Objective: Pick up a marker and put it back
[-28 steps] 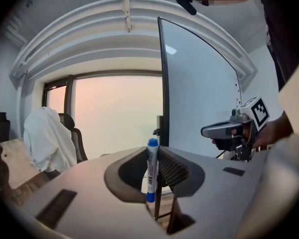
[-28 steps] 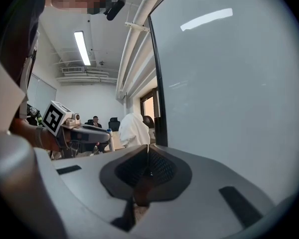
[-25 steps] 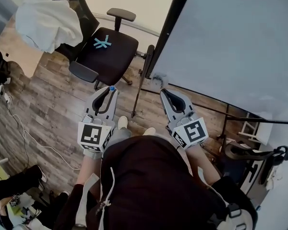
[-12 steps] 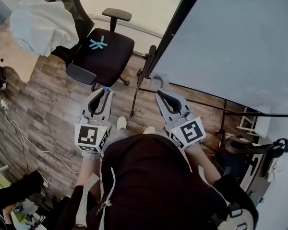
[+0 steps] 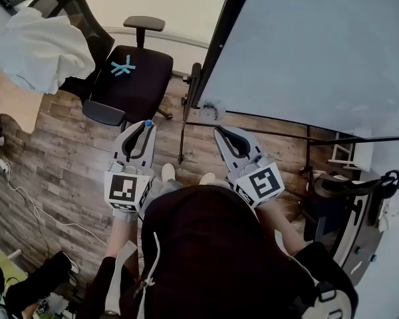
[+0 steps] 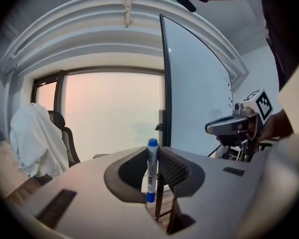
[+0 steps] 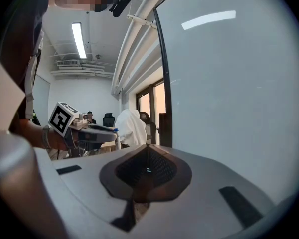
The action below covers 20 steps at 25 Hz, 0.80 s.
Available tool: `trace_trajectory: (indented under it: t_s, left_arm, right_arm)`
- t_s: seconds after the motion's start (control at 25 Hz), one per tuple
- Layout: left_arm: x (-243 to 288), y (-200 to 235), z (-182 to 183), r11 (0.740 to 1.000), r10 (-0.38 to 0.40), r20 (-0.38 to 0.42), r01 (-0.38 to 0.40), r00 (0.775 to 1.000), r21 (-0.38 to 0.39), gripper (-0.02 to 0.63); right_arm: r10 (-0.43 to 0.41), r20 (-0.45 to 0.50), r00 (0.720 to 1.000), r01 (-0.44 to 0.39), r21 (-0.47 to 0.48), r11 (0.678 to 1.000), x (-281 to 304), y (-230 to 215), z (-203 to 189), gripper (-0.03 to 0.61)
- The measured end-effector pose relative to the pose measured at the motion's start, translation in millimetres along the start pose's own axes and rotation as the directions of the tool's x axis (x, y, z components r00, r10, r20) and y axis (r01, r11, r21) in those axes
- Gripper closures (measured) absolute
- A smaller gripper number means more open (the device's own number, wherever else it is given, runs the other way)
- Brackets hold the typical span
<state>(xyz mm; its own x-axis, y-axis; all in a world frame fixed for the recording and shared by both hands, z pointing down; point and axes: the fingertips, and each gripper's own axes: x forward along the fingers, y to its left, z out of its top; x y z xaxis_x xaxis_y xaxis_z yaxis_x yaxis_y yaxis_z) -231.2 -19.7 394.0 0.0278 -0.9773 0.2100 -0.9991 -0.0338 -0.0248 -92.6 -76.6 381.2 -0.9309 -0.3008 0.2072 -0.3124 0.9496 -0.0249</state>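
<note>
A white marker with a blue cap (image 6: 151,171) stands upright between the jaws of my left gripper (image 6: 152,158), which is shut on it. In the head view its blue cap (image 5: 147,123) pokes out at the tip of the left gripper (image 5: 141,138), over the wooden floor. My right gripper (image 5: 229,140) is beside it, nearer the whiteboard (image 5: 319,52). In the right gripper view its jaws (image 7: 147,171) are shut with nothing between them. The whiteboard's black left edge (image 6: 165,98) rises just ahead of the marker.
A black office chair (image 5: 130,78) with a blue tape cross stands ahead on the left. White cloth (image 5: 40,45) hangs over a second chair. The whiteboard's black stand legs (image 5: 185,128) reach the floor between the grippers. Cables (image 5: 26,178) trail at the left.
Both grippers stay side by side, the marker still in the left one. The view has shifted, so the chair and the whiteboard edge sit further left and higher in the frame.
</note>
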Motion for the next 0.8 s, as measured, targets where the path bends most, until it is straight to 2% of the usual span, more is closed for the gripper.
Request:
trace_trajectory:
  t_s: [0.44, 0.8]
  left_arm:
    - [38.2, -38.3, 23.1, 0.985, -0.133, 0.019, 0.130, 0.991, 0.113, 0.538]
    - [71.1, -77.9, 48.5, 0.952, -0.261, 0.029, 0.252, 0.965, 0.173, 0.538]
  right_arm:
    - [-0.164, 0.008, 0.986, 0.164, 0.036, 0.986, -38.7, -40.0, -8.4, 0.561]
    - [-0.293, 0.023, 0.956, 0.291, 0.071, 0.954, -74.3, -66.9, -11.2, 0.561]
